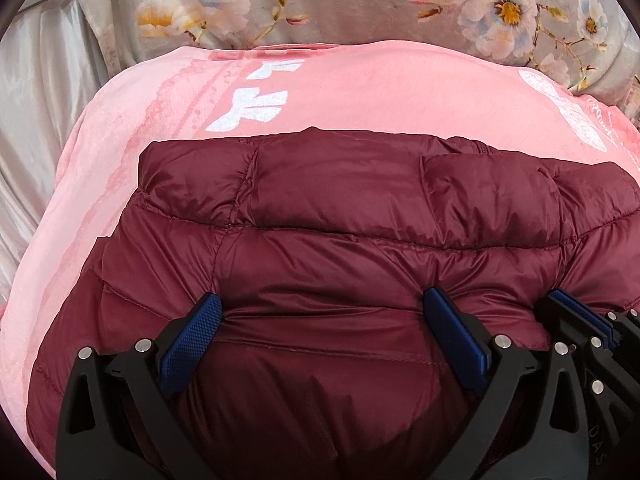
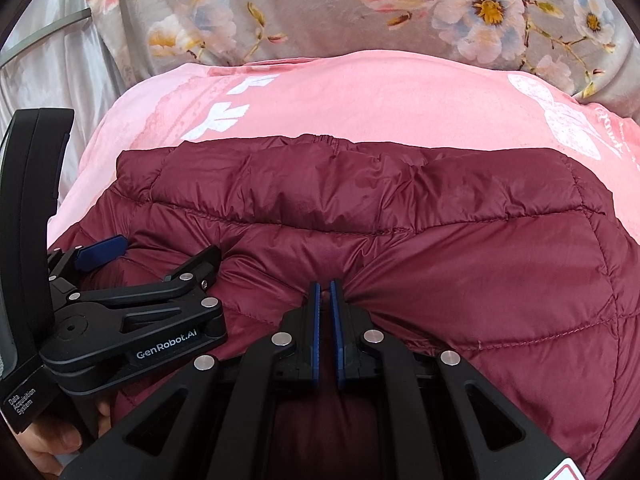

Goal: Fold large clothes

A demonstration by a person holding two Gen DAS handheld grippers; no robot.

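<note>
The maroon puffer jacket [image 1: 360,240] lies on a pink blanket [image 1: 360,80], which covers a bed with a grey flowered sheet [image 1: 340,8] beyond the jacket's far edge. The jacket looks already doubled over: its far edge is a thick, rounded fold and a piece of elastic cuff shows at the top of it in the right wrist view.

At the near side of the jacket, the right gripper [image 2: 325,288] is closed on a pinch of the quilted fabric, and wrinkles run out from its blue pads [image 2: 316,320]. Just left of it, also on the near part of the jacket, the left gripper [image 1: 320,312] stands wide open, its two pads pressing into the puffy surface without pinching it (the fabric bulges between them).

I judge that a fold is being prepared and the left tongs must still take their hold. The next move calls for closing them on the near edge, then lifting both together toward the jacket's far edge. The slippery, springy filling may slide out of a thin pinch.
</note>
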